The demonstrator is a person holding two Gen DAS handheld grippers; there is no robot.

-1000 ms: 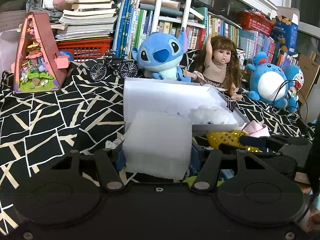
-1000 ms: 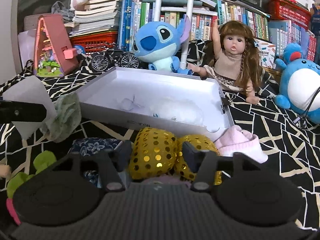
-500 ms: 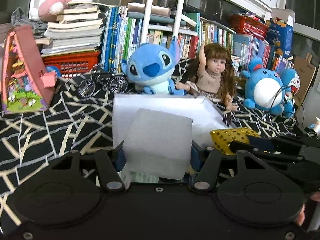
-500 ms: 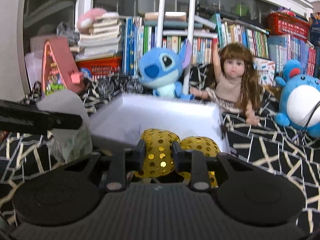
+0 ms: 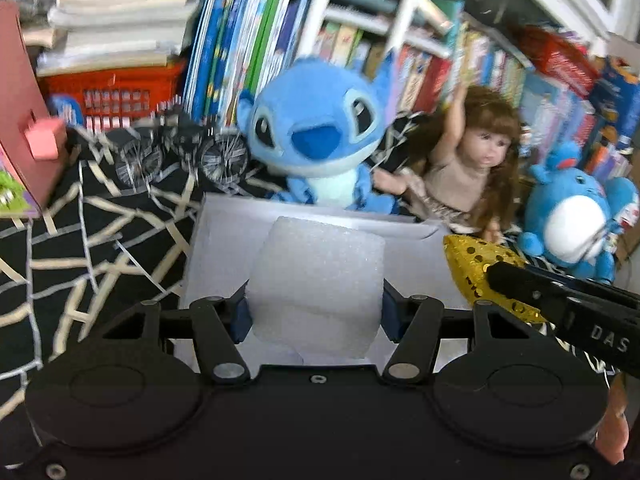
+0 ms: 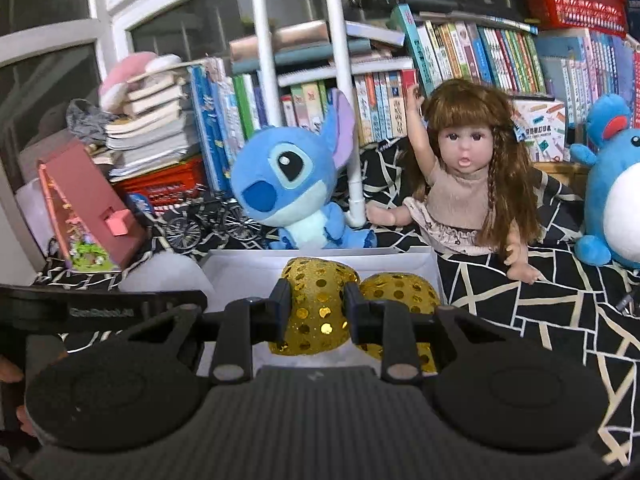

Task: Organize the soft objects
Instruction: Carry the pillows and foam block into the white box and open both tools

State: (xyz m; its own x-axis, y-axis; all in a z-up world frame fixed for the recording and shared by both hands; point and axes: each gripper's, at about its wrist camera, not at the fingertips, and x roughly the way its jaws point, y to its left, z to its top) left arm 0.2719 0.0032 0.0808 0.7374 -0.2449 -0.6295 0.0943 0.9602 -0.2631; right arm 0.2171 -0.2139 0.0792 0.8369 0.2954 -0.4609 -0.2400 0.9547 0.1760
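Observation:
My left gripper (image 5: 314,312) is shut on a white foam block (image 5: 316,280) and holds it above the near part of the white box (image 5: 224,220). My right gripper (image 6: 314,312) is shut on a gold sequin soft piece (image 6: 316,308) with two lobes and holds it over the near part of the same white box (image 6: 240,276). In the left wrist view the gold piece (image 5: 476,264) and the right gripper's arm show at the right. In the right wrist view the foam block (image 6: 164,276) and the left gripper's arm show at the left.
Behind the box sit a blue plush (image 5: 320,136), a doll (image 5: 472,160), a round blue plush (image 5: 572,216) and a toy bicycle (image 5: 180,152). A pink toy house (image 6: 88,208) stands at the left. Books and red baskets fill the back. A black patterned cloth (image 6: 520,292) covers the table.
Both grippers have lifted their objects off the cloth and moved forward over the white box. The right gripper closed on the gold piece during the first half second.

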